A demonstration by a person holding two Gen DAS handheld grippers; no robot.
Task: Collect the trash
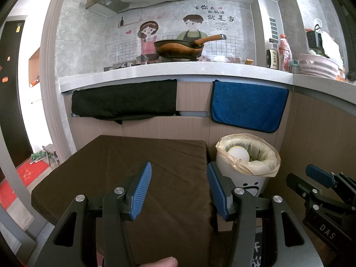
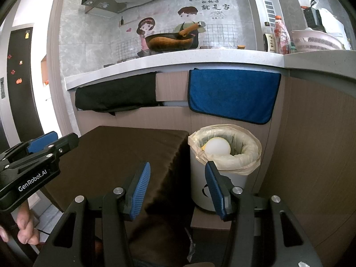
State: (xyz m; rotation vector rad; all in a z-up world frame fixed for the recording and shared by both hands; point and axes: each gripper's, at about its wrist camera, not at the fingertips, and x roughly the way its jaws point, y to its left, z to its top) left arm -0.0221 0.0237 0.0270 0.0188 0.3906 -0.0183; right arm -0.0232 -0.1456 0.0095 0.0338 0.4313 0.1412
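A white trash bin (image 1: 242, 175) (image 2: 200, 178) lined with a pale plastic bag (image 1: 264, 162) (image 2: 247, 153) stands on the floor beside a brown-covered table (image 1: 133, 160) (image 2: 124, 149). Inside it lies a white round object (image 1: 239, 153) (image 2: 217, 147). My left gripper (image 1: 179, 191) hovers open over the table's near right part, nothing between its blue pads. My right gripper (image 2: 176, 191) is open too, above the table's right edge and the bin's near side. In the left wrist view the right gripper (image 1: 320, 178) shows at far right; in the right wrist view the left gripper (image 2: 42, 144) shows at left.
A kitchen counter (image 1: 178, 71) runs behind, with a wok (image 1: 180, 47), bottles (image 1: 279, 53) and a pink basket (image 1: 318, 64). A black cloth (image 1: 124, 102) and a blue towel (image 1: 247, 104) hang on the cabinet front. A person's fingers (image 2: 26, 233) show at lower left.
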